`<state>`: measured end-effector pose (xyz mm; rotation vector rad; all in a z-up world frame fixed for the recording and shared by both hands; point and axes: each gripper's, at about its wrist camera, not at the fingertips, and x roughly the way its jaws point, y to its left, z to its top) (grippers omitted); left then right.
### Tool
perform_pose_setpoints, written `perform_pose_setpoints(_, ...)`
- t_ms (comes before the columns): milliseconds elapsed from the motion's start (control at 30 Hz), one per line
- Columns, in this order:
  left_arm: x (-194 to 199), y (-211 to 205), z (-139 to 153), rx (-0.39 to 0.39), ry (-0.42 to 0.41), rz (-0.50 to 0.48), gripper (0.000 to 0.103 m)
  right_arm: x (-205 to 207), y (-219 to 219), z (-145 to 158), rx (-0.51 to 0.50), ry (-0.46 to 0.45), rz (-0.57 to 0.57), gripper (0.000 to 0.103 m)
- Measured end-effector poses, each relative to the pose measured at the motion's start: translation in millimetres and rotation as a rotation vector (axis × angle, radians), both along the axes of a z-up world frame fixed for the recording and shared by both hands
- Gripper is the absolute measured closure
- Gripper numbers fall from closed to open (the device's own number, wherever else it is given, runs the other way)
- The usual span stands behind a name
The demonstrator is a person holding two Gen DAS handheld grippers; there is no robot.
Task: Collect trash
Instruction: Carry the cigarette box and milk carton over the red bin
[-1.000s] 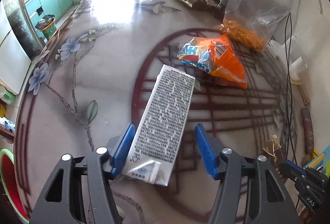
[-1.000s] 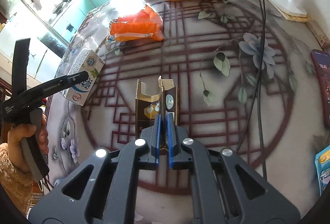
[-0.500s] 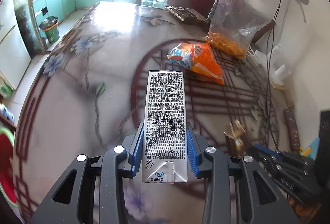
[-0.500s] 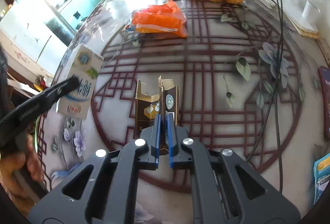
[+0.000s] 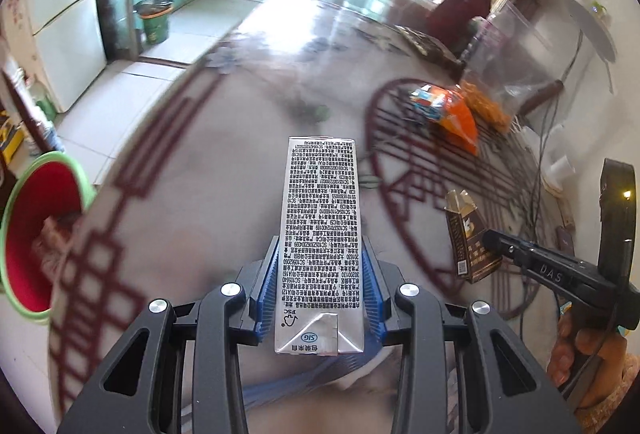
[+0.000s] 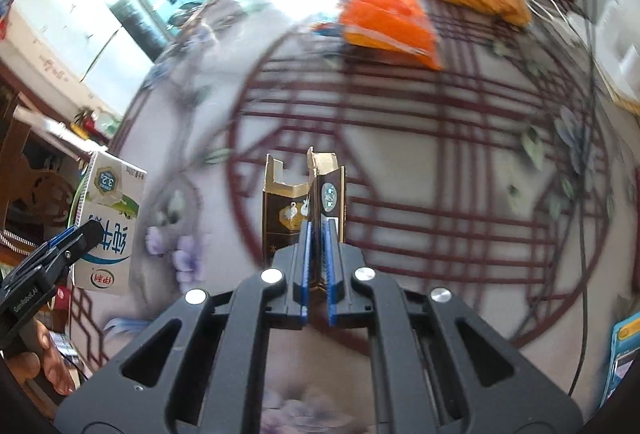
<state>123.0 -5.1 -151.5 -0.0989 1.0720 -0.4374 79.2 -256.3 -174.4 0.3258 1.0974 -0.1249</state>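
My left gripper is shut on a silver milk carton and holds it above the table; the carton also shows in the right wrist view. My right gripper is shut on a flattened dark brown and gold cigarette box, lifted off the table; that box also shows in the left wrist view. An orange snack bag lies on the table further off and shows in the right wrist view too. A red bin with a green rim stands below the table's left edge.
A clear bag of orange snacks stands behind the orange bag. Cables run along the right side of the patterned glass table. A blue packet lies at the right edge. A green bin stands on the kitchen floor.
My left gripper closed on the milk carton, lifted it and swung left toward the table edge and the red bin. My right gripper kept hold of the cigarette box and moved left too.
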Motion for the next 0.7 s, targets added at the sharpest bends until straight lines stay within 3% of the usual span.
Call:
perform_pose_setpoints(300, -3, 31, 17, 0.006, -0.019, -0.002, 0.068, 2, 46, 28, -0.004, -0.073, 0.038, 0.096)
perform_pose_setpoints(700, -1, 49, 32, -0.002, -0.048, -0.051, 0.068, -7, 70, 44, -0.023, -0.105, -0.005, 0.096)
